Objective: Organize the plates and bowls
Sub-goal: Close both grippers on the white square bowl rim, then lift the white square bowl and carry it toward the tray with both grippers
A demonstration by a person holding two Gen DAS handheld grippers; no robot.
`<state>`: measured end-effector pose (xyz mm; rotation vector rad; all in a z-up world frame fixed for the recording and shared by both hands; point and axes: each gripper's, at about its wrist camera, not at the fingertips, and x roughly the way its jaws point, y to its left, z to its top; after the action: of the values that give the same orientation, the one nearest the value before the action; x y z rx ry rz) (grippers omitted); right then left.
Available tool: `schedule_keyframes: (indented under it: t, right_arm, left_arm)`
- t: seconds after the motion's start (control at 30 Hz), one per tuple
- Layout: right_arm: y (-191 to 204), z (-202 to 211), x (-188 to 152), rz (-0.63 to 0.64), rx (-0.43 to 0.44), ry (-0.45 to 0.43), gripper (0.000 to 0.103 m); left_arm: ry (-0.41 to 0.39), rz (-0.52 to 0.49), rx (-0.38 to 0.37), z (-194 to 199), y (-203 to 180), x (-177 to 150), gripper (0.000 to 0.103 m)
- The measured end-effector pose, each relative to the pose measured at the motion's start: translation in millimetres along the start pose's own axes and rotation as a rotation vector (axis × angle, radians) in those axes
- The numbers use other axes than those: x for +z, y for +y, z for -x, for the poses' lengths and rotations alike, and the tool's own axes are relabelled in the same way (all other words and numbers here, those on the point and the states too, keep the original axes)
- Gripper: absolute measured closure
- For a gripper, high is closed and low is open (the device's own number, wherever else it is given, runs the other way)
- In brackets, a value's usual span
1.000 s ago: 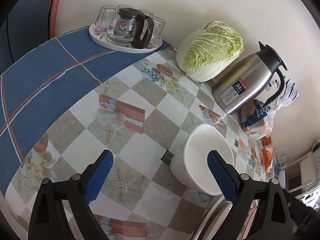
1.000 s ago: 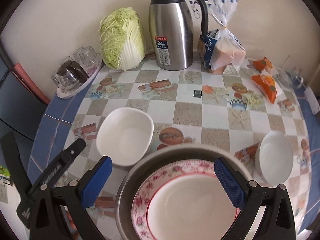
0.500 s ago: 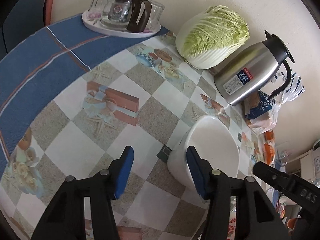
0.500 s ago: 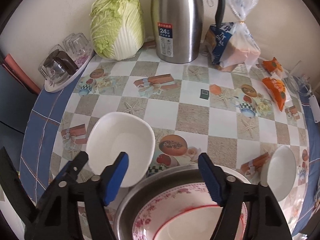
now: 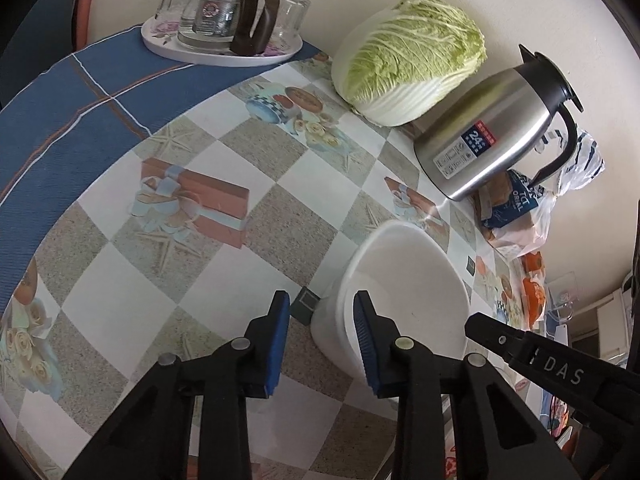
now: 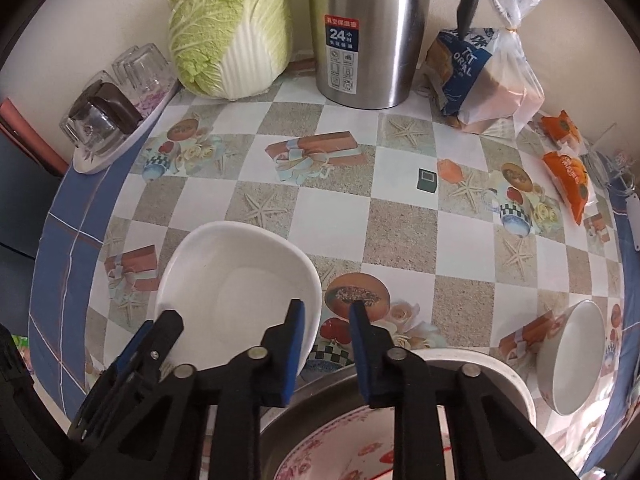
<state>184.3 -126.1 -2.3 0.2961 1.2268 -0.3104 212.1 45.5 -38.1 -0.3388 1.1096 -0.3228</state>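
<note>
Fingers on my left gripper [image 5: 320, 330] stand narrowed with a gap between the blue pads; one pad lies inside the square white bowl [image 5: 404, 296] and the other just outside its near wall, so the rim sits between them. Whether the pads actually press the wall I cannot tell. The bowl rests on the patterned tablecloth [image 5: 120, 304], and the same bowl shows in the right wrist view at [image 6: 236, 292], with my left gripper's black frame at its near-left edge.

My right gripper [image 6: 326, 344] is also narrowed, pads apart, with nothing between them. It hovers above the far rim of the metal basin [image 6: 320, 404], just beside the square bowl's right edge. Inside the basin lies a floral-rimmed plate [image 6: 340, 456] (pink flowers, red ring). A round white bowl [image 6: 576, 360] stands well apart on the right, near the table edge.

Along the wall at the back:
- a napa cabbage [image 5: 408, 68], beside
- a steel thermos jug [image 5: 492, 128] with a black handle and lid,
- a bagged bread loaf [image 6: 480, 76] to the jug's right,
- orange snack packets [image 6: 568, 168] farther right,
- a white tray [image 5: 224, 46] holding a glass teapot [image 5: 224, 12] and upturned glasses, far left.
</note>
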Motion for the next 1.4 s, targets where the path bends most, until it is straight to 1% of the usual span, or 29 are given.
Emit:
schedule_keyframes:
  t: [0.07,0.1,0.23,0.57,0.7,0.83,1.03,1.17,1.4]
  right_arm:
    - [2.2,-1.3,0.0,0.007,0.000,-0.001,0.084]
    - [3.1,-2.4,-0.1,0.010,0.000,0.001,0.088]
    - [4.8,-7.9,-0.2,0.013,-0.008,0.016,0.089]
    - [7.3,-21.5,1.0,0.013,-0.011,0.043,0.090]
    - [9.8,-27.4,1.9,0.018,-0.007,0.054,0.093]
    - [9.2,-29.3,2.4,0.014,-0.004,0.057,0.093]
    - [9.7,-25.3,2.6,0.017,0.010,0.043,0.093]
    - [10.1,-16.9,2.6,0.016,0.018,0.026,0.093]
    - [13.1,13.7,0.6,0.026,0.058,-0.032,0.093]
  left_arm:
    - [0.010,-0.001,0.011,-2.3,-1.5,-0.4,0.072]
    - [0.011,-0.002,0.010,-2.9,-1.7,-0.7,0.075]
    - [0.012,0.004,-0.013,-4.6,-1.1,-2.1,0.080]
    - [0.029,0.018,-0.047,-13.0,-2.3,-3.4,0.081]
    - [0.028,0.006,-0.037,-15.0,-4.5,-2.9,0.082]
    - [0.023,0.008,-0.042,-15.2,-3.9,-2.5,0.082]
    - [0.037,-0.007,-0.029,-13.2,-5.2,-2.6,0.084]
    - [0.030,-0.018,-0.030,-5.3,-7.3,-1.6,0.084]
    - [-0.050,-0.061,-0.023,34.6,-15.9,5.5,0.084]
